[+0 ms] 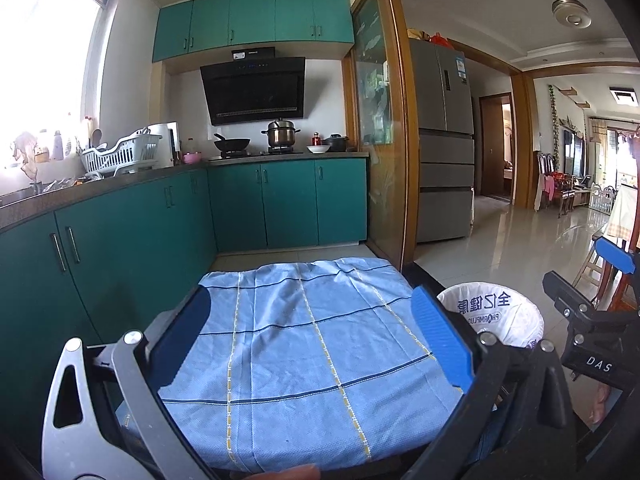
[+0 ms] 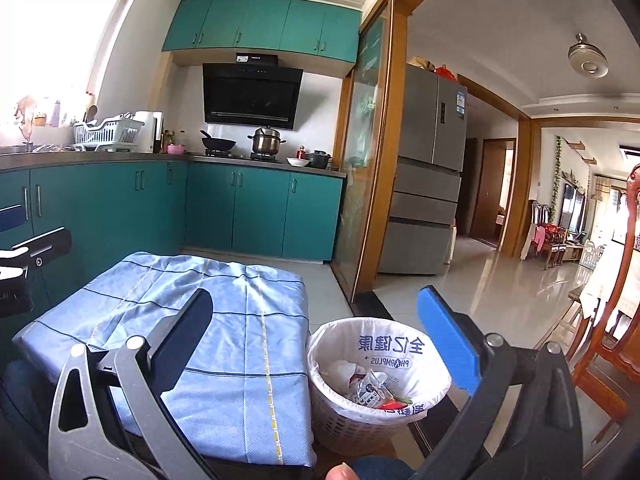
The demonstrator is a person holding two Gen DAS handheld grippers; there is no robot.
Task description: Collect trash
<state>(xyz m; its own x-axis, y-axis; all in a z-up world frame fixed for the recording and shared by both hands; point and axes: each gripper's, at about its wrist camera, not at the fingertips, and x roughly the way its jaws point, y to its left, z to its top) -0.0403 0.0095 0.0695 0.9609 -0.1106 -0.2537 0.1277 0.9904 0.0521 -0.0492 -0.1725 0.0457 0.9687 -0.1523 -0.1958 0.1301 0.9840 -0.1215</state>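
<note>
This is a home kitchen — teal cabinets [image 1: 264,204] run under a counter with a gas stove [image 1: 256,155], a steel pot [image 1: 282,135] and a range hood [image 1: 254,90]. Behind the doorway stands a fridge [image 1: 442,144] — and a living room.

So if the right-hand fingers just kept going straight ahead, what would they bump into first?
Probably the trash basket lined with a white bag: it sits low between the open right gripper fingers, beside the blue cloth. Depth is unclear; a higher line would pass over it towards the green cabinets.
</note>
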